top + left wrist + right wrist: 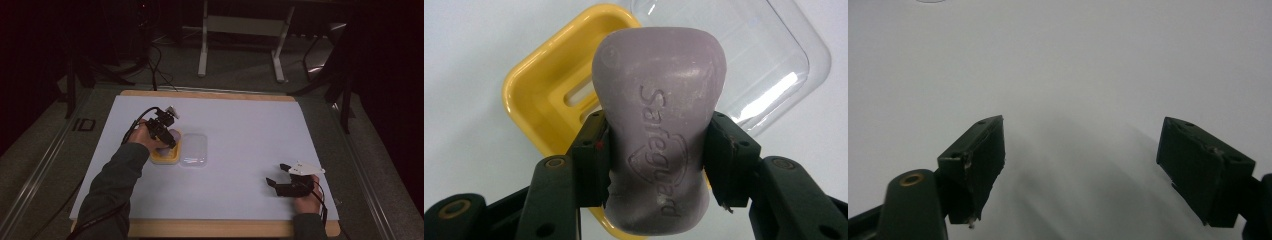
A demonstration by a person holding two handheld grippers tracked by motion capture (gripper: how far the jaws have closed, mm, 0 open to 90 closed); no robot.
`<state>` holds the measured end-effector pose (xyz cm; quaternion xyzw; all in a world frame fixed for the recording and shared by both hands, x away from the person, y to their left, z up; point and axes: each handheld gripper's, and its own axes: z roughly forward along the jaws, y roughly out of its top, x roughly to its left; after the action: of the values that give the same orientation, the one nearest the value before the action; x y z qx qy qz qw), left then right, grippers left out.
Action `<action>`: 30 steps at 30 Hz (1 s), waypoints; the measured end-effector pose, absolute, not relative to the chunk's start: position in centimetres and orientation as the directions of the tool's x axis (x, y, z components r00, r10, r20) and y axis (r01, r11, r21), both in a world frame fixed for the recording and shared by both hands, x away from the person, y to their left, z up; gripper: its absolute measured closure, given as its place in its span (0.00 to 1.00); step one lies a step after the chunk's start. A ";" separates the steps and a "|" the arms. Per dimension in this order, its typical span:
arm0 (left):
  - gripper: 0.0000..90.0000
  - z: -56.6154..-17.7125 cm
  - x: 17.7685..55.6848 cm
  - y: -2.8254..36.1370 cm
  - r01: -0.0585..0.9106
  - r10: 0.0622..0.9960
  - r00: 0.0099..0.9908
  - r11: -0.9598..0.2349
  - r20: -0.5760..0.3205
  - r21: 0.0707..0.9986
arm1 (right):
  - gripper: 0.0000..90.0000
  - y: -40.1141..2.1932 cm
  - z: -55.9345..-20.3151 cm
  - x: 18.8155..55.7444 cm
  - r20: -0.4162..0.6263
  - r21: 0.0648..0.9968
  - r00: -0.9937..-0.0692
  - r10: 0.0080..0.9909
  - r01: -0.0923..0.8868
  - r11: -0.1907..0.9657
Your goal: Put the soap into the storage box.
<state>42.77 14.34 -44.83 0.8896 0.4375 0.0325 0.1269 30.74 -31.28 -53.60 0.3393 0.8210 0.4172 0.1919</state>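
Purple soap (pixel 659 125), yellow dish (pixel 544 95), clear lid (pixel 769 55), white table (pixel 250 125)

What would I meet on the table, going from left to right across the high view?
Left gripper shut on the purple soap bar over the yellow soap dish → clear lid → right gripper, jaws open with nothing between them.
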 end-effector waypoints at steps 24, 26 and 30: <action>0.56 -46.4 43.5 14.9 0.811 0.820 0.567 -0.541 -0.073 0.223 | 0.21 -31.3 -53.6 30.7 -0.035 0.814 -0.697 0.716 0.396 0.425; 0.56 -46.6 43.5 14.9 0.814 0.823 0.563 -0.538 -0.075 0.219 | 0.21 -31.3 -53.6 30.7 -0.037 0.813 -0.697 0.716 0.395 0.427; 0.55 -47.1 43.5 14.6 0.814 0.825 0.563 -0.544 -0.050 0.205 | 0.21 -31.2 -53.6 30.7 -0.037 0.813 -0.697 0.716 0.396 0.427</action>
<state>43.52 14.63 -47.09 0.8782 0.4664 0.0264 0.1028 30.74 -31.24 -53.60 0.3381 0.8222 0.4151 0.1931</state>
